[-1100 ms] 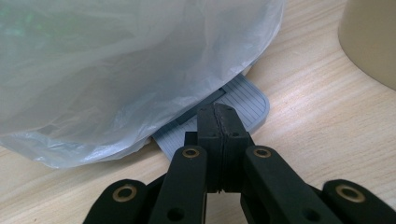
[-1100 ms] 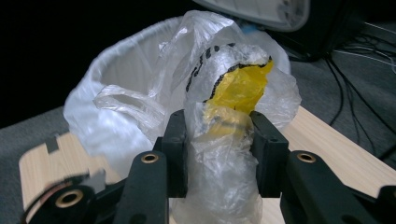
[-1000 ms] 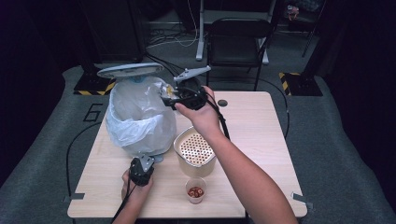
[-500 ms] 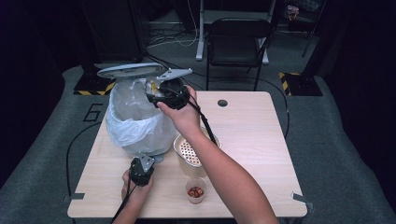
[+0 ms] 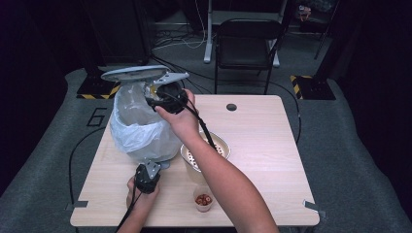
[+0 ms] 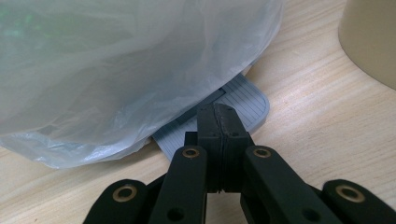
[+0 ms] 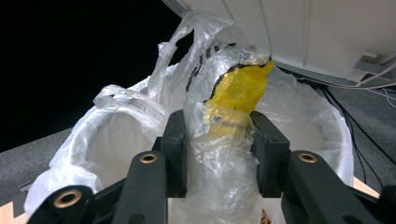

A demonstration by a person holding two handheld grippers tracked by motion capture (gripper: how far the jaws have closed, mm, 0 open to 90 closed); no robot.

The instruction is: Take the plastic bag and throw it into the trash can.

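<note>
- Right now the right claw (image 7: 218, 135) gripped a crumpled plastic wrapper (image 7: 229, 107), clear with a yellow patch, pinched between both jaws
- It was held over the open mouth of the bin (image 5: 141, 121), which was lined with a pale bag (image 7: 107, 140); the lid (image 5: 131, 73) stood raised above the claw
- The left claw (image 6: 219, 123) was fully shut with nothing between its jaws, its tips pressing on the grey pedal (image 6: 247, 100) at the foot of the bin
- Just beside the bin on the surface (image 5: 272, 145) stood a beige container (image 5: 206, 153) with a perforated insert, and nearer the person a small cup (image 5: 203, 200) of reddish bits
- Risk: if the left claw slid off the ribbed pedal, the lid would likely drop onto the right hand (image 5: 180, 119) or the wrapper
- Risk: the wrapper looked light and clingy, so it could stick to a jaw on release or catch on the liner's loose edge and hang outside
- Risk: the right forearm passed just above the beige container, and a careless pull back might knock it or the cup
</note>
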